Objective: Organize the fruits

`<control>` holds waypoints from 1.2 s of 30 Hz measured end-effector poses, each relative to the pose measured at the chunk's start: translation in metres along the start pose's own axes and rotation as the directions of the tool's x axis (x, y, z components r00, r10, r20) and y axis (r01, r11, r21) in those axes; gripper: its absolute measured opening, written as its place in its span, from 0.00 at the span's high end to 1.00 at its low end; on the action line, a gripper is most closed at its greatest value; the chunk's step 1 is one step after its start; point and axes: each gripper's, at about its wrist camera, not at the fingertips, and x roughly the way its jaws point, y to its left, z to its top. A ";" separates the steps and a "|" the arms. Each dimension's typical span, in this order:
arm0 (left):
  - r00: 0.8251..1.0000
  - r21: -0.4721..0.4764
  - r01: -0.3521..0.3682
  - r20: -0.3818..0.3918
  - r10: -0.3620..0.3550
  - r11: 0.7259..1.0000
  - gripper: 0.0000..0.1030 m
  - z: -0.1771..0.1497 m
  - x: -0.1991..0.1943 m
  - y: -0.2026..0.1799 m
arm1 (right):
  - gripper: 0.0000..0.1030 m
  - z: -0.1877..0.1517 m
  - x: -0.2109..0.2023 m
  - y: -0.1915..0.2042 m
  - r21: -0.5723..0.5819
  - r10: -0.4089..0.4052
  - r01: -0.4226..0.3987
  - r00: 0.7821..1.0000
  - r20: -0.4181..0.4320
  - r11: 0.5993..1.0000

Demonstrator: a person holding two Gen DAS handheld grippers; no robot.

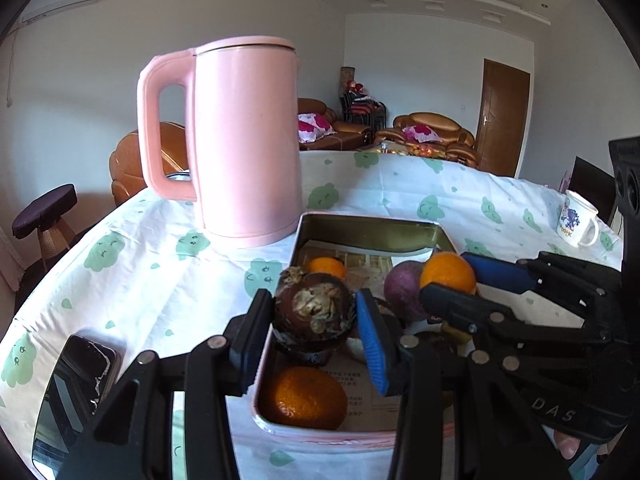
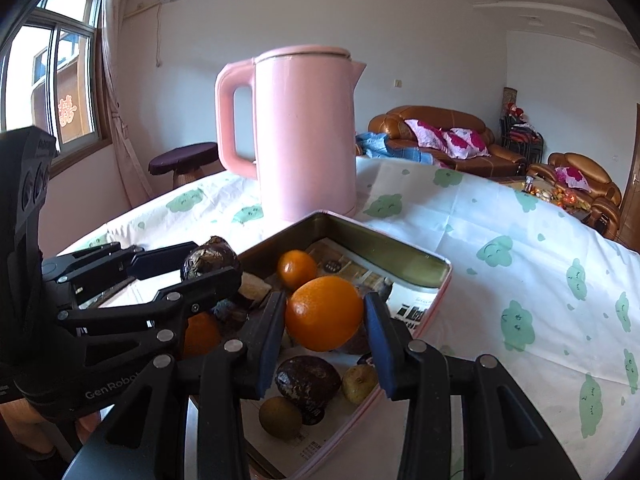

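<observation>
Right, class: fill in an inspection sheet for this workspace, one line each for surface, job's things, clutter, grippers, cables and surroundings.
Surface: table under a white cloth printed with green clouds.
Job's things: tin tray holding oranges, dark fruits and small greenish ones; a dark fruit and an orange are held above it.
Clutter: pink kettle, mug, phone.
Grippers: left gripper shut on the dark fruit; right gripper shut on the orange.
Cables: nothing seen.
Surroundings: sofas, stool, window, door.
</observation>
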 end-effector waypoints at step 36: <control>0.991 0.009 0.033 0.133 -0.034 0.999 0.05 0.008 -0.064 -0.014 | 0.35 -0.005 -0.075 -0.027 0.103 -0.093 0.084 0.992 0.086 0.991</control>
